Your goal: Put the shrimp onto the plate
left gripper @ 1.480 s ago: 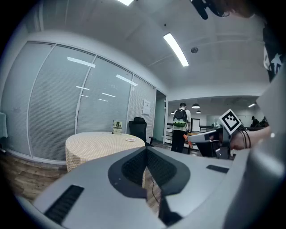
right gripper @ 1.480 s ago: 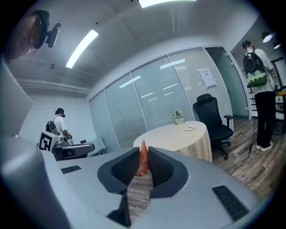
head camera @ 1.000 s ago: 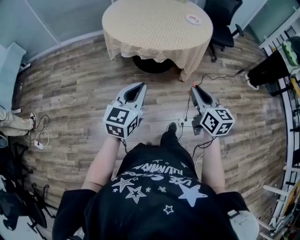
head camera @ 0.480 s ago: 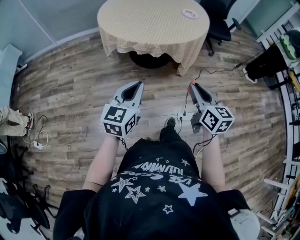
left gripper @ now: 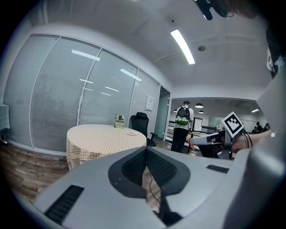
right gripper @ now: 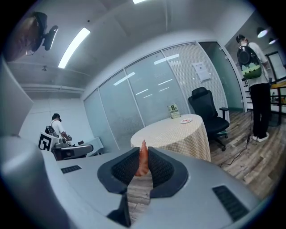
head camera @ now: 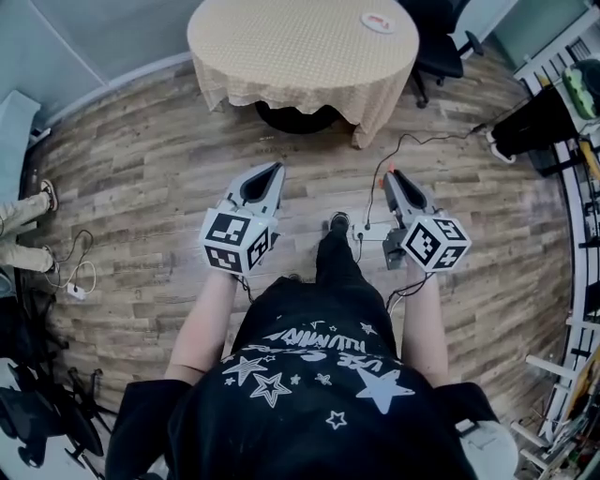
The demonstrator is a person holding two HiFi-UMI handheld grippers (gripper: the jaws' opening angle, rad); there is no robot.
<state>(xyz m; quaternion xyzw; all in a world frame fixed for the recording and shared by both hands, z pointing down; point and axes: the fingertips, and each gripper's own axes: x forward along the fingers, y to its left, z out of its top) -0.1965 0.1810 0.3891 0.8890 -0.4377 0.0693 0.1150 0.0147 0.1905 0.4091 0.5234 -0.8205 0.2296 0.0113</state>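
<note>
A small orange shrimp stands upright between the pads of my right gripper, which is shut on it; its orange tip also shows at my right gripper in the head view. The white plate lies near the far right rim of a round table with a checked cloth, well ahead of both grippers. The right gripper view has the plate far beyond the jaws. My left gripper is held over the floor, shut and empty.
Wooden floor lies between me and the table. A black office chair stands right of the table and cables run across the floor. A sign card stands on the table. One person with a backpack stands far off; another's legs are at the left.
The table and plate have slid a little up and left in the head view as I step forward. The legs at the left have shifted. Both grippers keep their pose and grip.
</note>
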